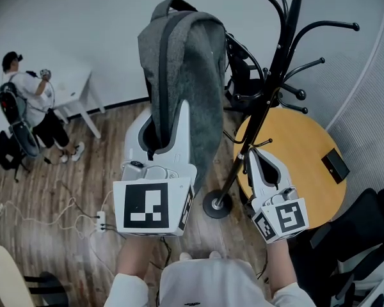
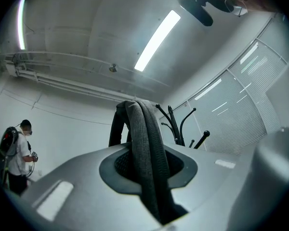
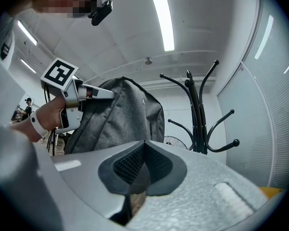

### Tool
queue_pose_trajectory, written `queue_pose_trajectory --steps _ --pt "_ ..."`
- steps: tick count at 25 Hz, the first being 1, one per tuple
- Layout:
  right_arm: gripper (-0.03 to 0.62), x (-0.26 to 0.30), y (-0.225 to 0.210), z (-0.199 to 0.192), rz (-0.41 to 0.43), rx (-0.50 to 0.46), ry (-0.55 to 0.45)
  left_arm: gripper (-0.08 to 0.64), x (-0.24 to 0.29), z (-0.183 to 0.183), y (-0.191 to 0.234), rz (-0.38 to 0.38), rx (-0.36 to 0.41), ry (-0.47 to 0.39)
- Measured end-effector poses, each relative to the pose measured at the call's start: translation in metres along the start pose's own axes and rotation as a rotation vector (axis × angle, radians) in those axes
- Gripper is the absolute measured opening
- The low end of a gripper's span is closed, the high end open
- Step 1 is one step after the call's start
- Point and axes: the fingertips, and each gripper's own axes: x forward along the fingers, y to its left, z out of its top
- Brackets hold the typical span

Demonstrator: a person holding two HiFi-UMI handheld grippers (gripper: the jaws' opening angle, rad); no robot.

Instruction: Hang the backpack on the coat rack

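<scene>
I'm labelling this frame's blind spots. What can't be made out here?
Head view: the left gripper's tips, buried in the backpack.
Head view: the coat rack's top, cut off by the upper edge.
Right gripper view: the coat rack's base, behind the right gripper's own body.
Head view: the far person's handheld item, too small.

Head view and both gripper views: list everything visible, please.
backpack: one, grey, raised at centre
coat rack: one, black, right of backpack
round table: one, tan, right of rack
small box: one, black, on round table
desk: one, white, far left
bystander: one, white shirt, by desk
power strip: one, white, on floor, lower left
left gripper: one, white, shut on backpack strap
right gripper: one, white, jaws together, empty
</scene>
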Motion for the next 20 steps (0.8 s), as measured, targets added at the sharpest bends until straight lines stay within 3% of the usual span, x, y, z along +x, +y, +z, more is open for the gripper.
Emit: queue_pose_trajectory --steps 8,20 --pt "0.000 -0.001 0.000 0.003 -0.010 0.002 -0.010 0.101 0.014 0.020 -0.009 -0.026 0.013 -0.048" --pt "0.000 -0.003 -0.011 0.008 -0.026 0.008 -0.025 0.103 0.037 0.038 -0.024 -0.062 0.056 -0.043"
